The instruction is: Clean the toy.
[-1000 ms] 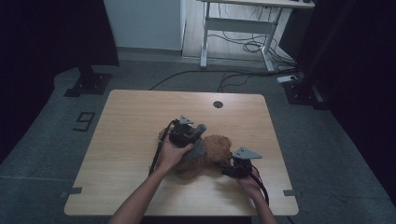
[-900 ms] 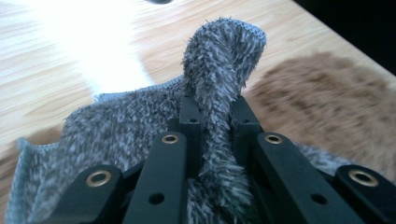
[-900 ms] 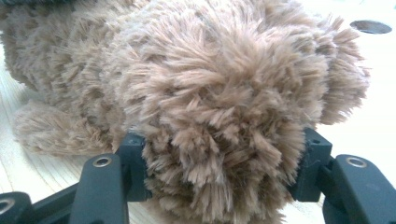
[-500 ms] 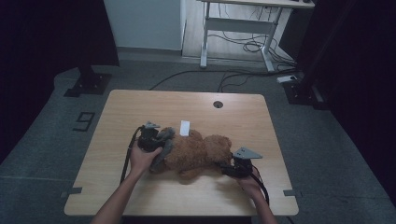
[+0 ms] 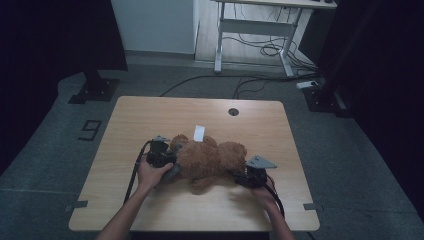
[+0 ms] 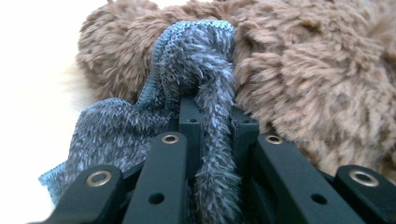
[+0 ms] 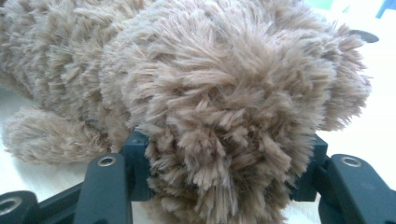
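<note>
- The teddy bear (image 5: 210, 160) lies mid-table, its head clamped by the right gripper (image 5: 248, 176) at 3 o'clock, likely steadying it.
- A grey sock (image 6: 196, 70) is pinched by the left gripper (image 5: 167, 162) at 9 o'clock, apparently for dressing a foot.

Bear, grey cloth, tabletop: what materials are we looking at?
Bear: brown plush, probably synthetic; long shaggy pile, soft-stuffed look. Grey cloth: fuzzy knit, likely a sock or small garment; ribbed teal edge, hairy nap. Table: light wood or wood-look laminate, smooth matte, faint grain; which one I cannot tell.
</note>
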`<state>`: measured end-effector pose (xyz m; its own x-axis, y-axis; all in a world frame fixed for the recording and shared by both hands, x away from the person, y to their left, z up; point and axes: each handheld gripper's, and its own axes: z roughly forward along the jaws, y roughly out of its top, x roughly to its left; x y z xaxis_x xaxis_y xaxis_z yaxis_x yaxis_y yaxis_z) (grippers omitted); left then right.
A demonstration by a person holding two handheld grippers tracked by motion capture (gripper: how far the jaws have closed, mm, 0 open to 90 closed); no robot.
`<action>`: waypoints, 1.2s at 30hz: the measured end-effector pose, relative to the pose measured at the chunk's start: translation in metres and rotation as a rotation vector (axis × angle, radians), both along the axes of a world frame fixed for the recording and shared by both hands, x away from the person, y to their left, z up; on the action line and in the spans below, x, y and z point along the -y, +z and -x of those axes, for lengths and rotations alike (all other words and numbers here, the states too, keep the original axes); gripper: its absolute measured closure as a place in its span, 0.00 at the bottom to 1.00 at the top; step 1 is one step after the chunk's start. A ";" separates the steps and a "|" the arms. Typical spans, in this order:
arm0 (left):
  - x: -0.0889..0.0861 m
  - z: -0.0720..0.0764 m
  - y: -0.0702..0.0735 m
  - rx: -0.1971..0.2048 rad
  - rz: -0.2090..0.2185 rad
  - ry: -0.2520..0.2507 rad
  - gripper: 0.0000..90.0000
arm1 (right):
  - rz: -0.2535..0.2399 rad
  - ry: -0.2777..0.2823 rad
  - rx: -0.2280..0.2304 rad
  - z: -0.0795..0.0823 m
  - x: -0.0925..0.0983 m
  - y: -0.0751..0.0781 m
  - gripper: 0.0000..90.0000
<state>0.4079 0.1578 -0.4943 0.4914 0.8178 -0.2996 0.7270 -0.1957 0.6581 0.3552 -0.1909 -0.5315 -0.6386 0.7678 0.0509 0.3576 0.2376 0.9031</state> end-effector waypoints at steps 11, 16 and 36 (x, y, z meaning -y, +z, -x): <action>-0.015 -0.037 0.042 0.106 -0.004 0.090 0.88 | 0.018 -0.005 -0.009 -0.047 -0.019 0.003 0.45; 0.018 -0.040 0.083 0.217 -0.014 0.041 0.87 | 0.037 0.008 0.004 -0.044 -0.018 0.002 0.43; 0.055 0.001 0.027 0.260 -0.051 -0.040 0.88 | 0.008 -0.020 -0.078 -0.022 -0.006 -0.005 0.22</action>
